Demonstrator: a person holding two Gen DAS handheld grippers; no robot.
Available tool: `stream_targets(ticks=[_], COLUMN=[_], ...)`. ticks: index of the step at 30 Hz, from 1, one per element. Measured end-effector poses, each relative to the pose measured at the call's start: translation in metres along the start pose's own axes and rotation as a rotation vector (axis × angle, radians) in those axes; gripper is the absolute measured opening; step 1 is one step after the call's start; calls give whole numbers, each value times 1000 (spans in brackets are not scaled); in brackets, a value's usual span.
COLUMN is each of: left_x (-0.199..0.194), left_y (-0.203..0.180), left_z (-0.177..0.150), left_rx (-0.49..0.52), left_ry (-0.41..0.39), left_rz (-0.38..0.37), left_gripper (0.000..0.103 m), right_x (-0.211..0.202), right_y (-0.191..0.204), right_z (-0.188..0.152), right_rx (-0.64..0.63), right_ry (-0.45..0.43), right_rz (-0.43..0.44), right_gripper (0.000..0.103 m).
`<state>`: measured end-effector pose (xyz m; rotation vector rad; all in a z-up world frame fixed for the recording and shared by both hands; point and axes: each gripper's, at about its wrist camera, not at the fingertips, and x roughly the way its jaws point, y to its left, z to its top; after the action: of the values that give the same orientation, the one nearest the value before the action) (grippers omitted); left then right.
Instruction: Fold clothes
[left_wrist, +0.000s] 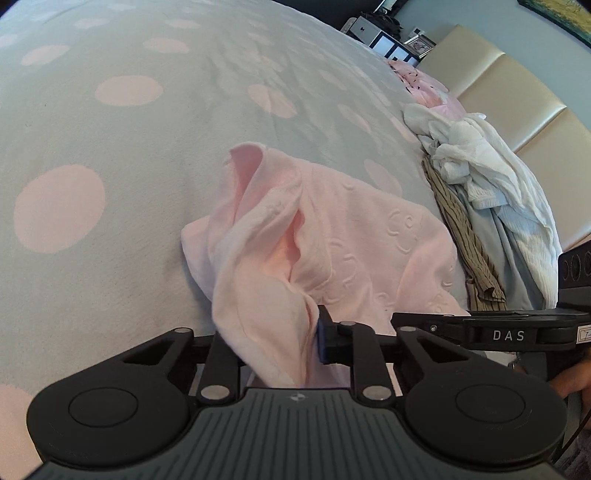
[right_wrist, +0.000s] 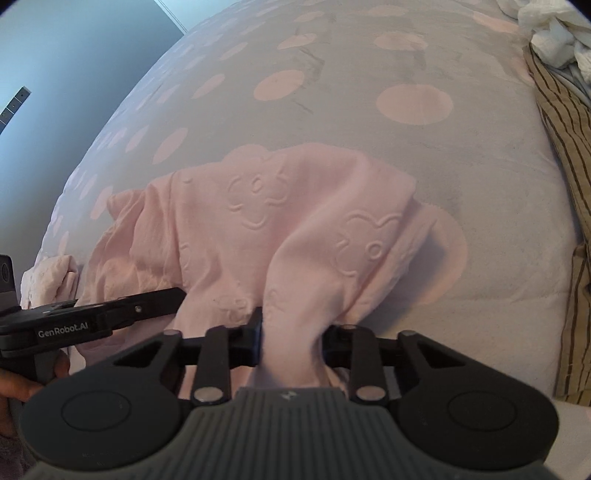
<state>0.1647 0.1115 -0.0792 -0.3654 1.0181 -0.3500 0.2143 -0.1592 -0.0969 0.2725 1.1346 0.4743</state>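
Note:
A pale pink garment (left_wrist: 332, 236) with embossed smiley flowers lies on a grey bedspread with pink dots (left_wrist: 110, 155). My left gripper (left_wrist: 269, 336) is shut on a bunched edge of it, fabric filling the space between the fingers. In the right wrist view the same pink garment (right_wrist: 280, 214) spreads away from me, and my right gripper (right_wrist: 293, 339) is shut on another bunched edge. The other gripper's black body shows at the right of the left wrist view (left_wrist: 509, 332) and at the left of the right wrist view (right_wrist: 92, 314). Both held edges are lifted slightly; the rest rests on the bed.
A pile of clothes lies at the bed's side: white garments (left_wrist: 480, 162), a brown striped one (left_wrist: 465, 236) and a pale blue one. The striped one also shows in the right wrist view (right_wrist: 565, 129). A cream padded headboard (left_wrist: 517, 92) and pink pillow (left_wrist: 424, 85) stand behind.

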Motion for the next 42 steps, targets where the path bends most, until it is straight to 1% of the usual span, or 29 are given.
stream_targets(ticks=[2, 7, 14, 19, 22, 28, 32, 35, 37, 40, 42], left_x=[-5, -31, -88, -139, -174, -245, -292, -325, -335, -350, -349], left_y=[-3, -8, -9, 2, 26, 74, 106, 131, 150, 179, 194], left_z=[1, 8, 8, 1, 0, -4, -6, -7, -8, -8, -7], left_rx=[11, 16, 34, 55, 40, 8, -13, -30, -47, -71, -82], left_ry=[-12, -62, -134, -174, -205, -267, -308, -338, -353, -374, -370], left_rz=[-6, -24, -24, -11, 23, 93, 139, 172, 189, 214, 229], left_gripper=[16, 15, 15, 15, 15, 15, 15, 15, 15, 15, 15], right_x=[-6, -30, -69, -80, -82, -72, -52, -32, -18, 3, 16], right_y=[2, 13, 47, 85, 114, 192, 257, 304, 330, 358, 373], right_z=[1, 3, -5, -13, -18, -28, -25, -25, -27, -27, -29], right_rx=[8, -5, -41, -69, -88, -133, -151, -194, -208, -218, -226], right_ry=[-6, -49, -108, -116, -115, -114, -109, -106, -92, -79, -73], right_rz=[9, 45, 137, 200, 245, 356, 437, 466, 478, 483, 475], right_gripper=[23, 22, 22, 22, 22, 22, 22, 22, 22, 22, 22])
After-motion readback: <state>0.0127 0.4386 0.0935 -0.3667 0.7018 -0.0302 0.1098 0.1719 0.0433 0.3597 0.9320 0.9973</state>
